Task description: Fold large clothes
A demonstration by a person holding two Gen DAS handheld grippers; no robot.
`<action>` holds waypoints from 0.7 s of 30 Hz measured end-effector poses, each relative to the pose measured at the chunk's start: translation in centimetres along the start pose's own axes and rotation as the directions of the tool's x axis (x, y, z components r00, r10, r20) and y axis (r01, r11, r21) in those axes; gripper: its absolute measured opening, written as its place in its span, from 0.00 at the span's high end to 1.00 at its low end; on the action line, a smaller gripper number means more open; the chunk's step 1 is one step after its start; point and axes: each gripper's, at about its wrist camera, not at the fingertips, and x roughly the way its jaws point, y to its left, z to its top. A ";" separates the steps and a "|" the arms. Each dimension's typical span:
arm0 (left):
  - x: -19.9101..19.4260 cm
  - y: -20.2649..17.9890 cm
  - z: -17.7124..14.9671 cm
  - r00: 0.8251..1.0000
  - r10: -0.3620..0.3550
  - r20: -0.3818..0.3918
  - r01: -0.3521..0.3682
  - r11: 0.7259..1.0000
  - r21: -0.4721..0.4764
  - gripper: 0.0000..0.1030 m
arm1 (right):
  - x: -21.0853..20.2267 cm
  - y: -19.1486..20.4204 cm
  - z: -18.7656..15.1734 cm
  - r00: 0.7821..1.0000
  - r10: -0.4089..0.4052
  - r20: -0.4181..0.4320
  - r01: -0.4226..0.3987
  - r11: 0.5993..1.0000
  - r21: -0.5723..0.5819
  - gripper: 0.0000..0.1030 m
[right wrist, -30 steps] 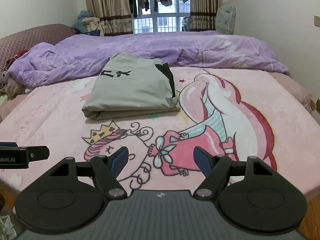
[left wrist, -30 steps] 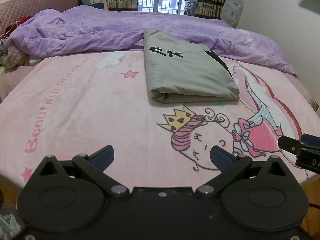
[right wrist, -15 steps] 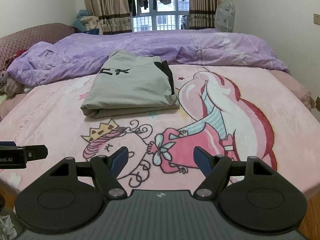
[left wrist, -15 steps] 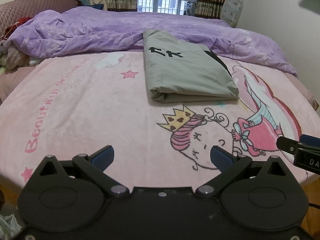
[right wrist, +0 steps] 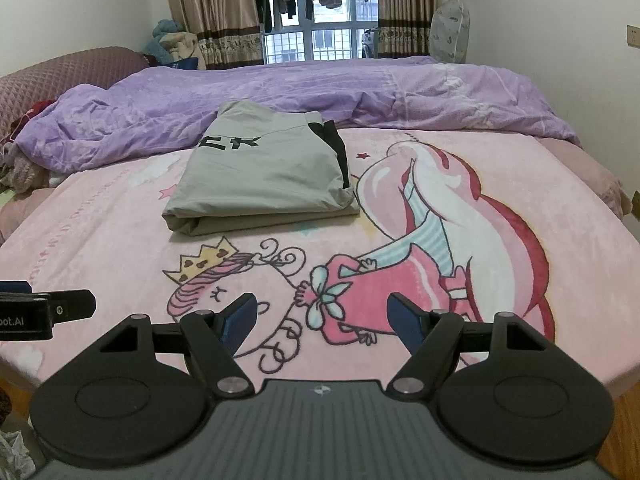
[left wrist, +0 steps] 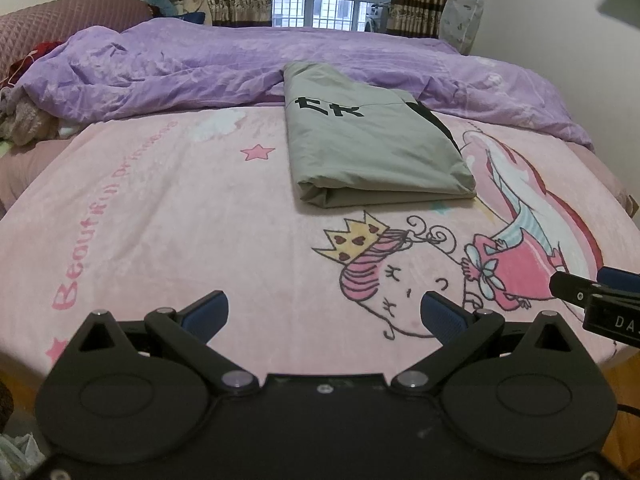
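A grey garment (left wrist: 376,152) lies folded into a neat rectangle on the bed, resting on the pink blanket (left wrist: 160,220) with its far end touching the rumpled purple duvet (left wrist: 180,72). Black letters are printed across its upper face, and a black strip runs along its right edge. Its thick folded edge faces the cameras, just beyond the crown of the cartoon princess printed on the blanket.

The left tool (left wrist: 322,314) hangs over the near edge of the bed with its jaws spread wide and nothing between the blue pads (left wrist: 208,312); only the blanket shows in the gap. The right tool (right wrist: 322,318) sits beside it, also wide apart and empty, above the princess's pink dress. Each tool shows at the edge of the other's view: the right one at the right border of the left view, the left one at the left border of the right view. Both are well apart from the garment.

Behind the bed, brown curtains (right wrist: 216,12) frame a barred window (right wrist: 320,40) with clothes hanging on a line above it. A covered fan (right wrist: 450,34) stands against the right wall.
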 end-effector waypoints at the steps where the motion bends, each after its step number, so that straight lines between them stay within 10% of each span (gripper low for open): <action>1: 0.0 0.0 0.0 1.000 0.001 0.000 -0.001 1.000 0.000 0.00 | 0.0 0.0 0.0 1.000 -0.001 0.000 0.001 1.000 0.000 0.16; 21: -0.2 -0.1 -0.1 1.000 -0.006 -0.002 0.006 1.000 -0.003 0.00 | -0.1 -0.2 0.0 1.000 -0.002 -0.001 0.002 1.000 0.003 0.16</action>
